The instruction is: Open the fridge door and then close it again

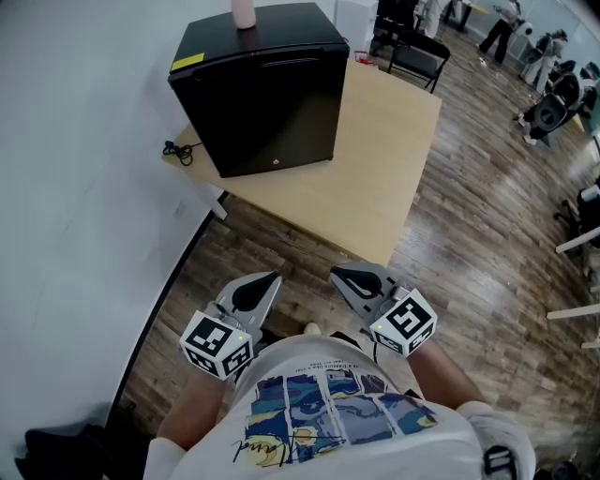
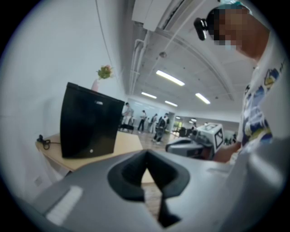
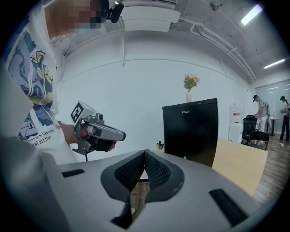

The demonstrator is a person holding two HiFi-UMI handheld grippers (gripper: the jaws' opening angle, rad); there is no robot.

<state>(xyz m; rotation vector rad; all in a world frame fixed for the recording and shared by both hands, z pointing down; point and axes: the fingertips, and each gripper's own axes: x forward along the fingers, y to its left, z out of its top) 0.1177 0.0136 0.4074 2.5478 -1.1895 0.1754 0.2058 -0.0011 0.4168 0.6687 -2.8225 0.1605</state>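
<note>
Both tools sit low at the bottom of the head view, tucked in close to the person's printed T-shirt [image 1: 328, 412]. The left gripper [image 1: 267, 281] is at lower left, and its own view shows the dark pads pinched together at the tip with nothing between them. The right gripper [image 1: 342, 277] is just beside it at lower centre. It is clenched the same way, ribbed pads meeting and empty. Each one's marker cube faces up towards the camera.

The black mini fridge [image 1: 267, 94] stands at upper centre, well apart from both grippers. It sits on the back corner of a light wooden table [image 1: 384, 159] against the white wall [image 1: 75, 187]. Its door is closed flat, with a small round lock low on the front. A pink vase [image 1: 243, 11] stands on its top. The right gripper view shows flowers [image 3: 190, 82] in that vase. A black cable [image 1: 180, 150] lies coiled on the table at the fridge's left side.

A plank floor [image 1: 469, 216] fills the right half, a black chair [image 1: 417, 56] sits beyond the table, and people stand far off at upper right.
</note>
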